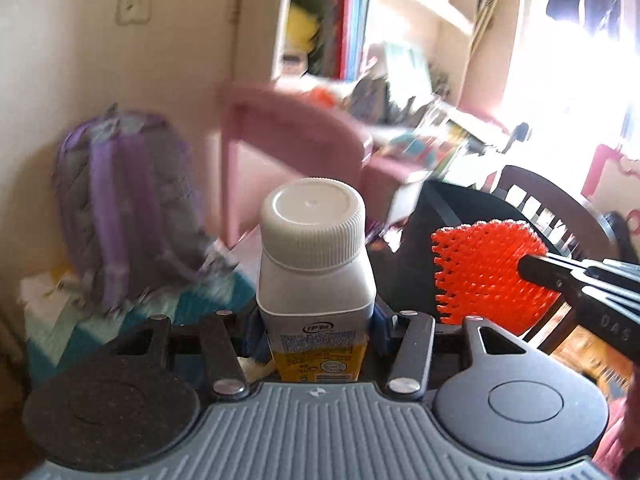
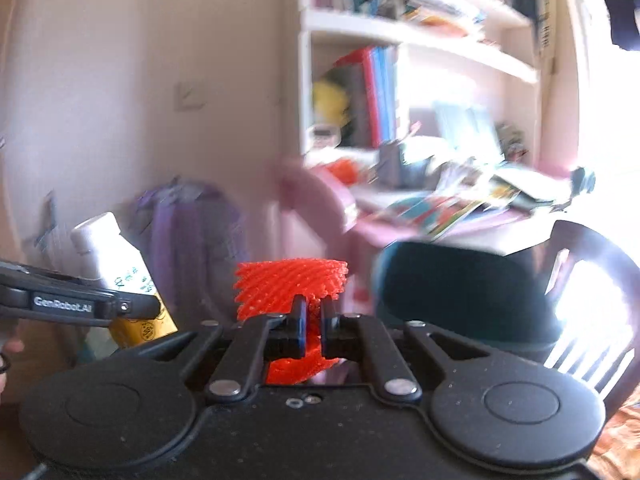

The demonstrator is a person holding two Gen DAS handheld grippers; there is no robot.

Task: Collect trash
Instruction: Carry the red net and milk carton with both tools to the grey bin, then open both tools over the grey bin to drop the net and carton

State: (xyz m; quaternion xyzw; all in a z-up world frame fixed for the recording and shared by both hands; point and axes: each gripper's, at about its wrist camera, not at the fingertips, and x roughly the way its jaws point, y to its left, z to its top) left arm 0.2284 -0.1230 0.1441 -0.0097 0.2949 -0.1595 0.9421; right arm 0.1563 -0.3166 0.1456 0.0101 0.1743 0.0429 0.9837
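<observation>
- The left gripper (image 1: 316, 320) has its jaws clamped on a white bottle (image 1: 314, 264) with a ribbed screw cap (image 1: 314, 220) and a yellow label low on the body. The bottle is held up in the air, cap pointing away from the camera, well clear of any surface.
- The bottle looks like rigid plastic: stiff enough to take a firm squeeze, probably light if empty, though its contents cannot be seen. Its smooth flat sides could slip, so a hold low across the squarish body, as here, seems safer than one on the round cap.
- The right gripper (image 2: 314, 322) has its jaws pinched nearly together on an orange foam net sleeve (image 2: 292, 288), also carried in the air, just to the right of the bottle.
- The net is soft, springy and very light. It crushes flat under the jaws and will not break, but it may snag on edges or cling to the pads when let go. Any part of its mesh serves as a hold.
- Behind both, blurred, stand a pink desk (image 1: 288, 120) piled with papers, a purple backpack (image 1: 124, 200) and a dark chair (image 2: 464, 288).
</observation>
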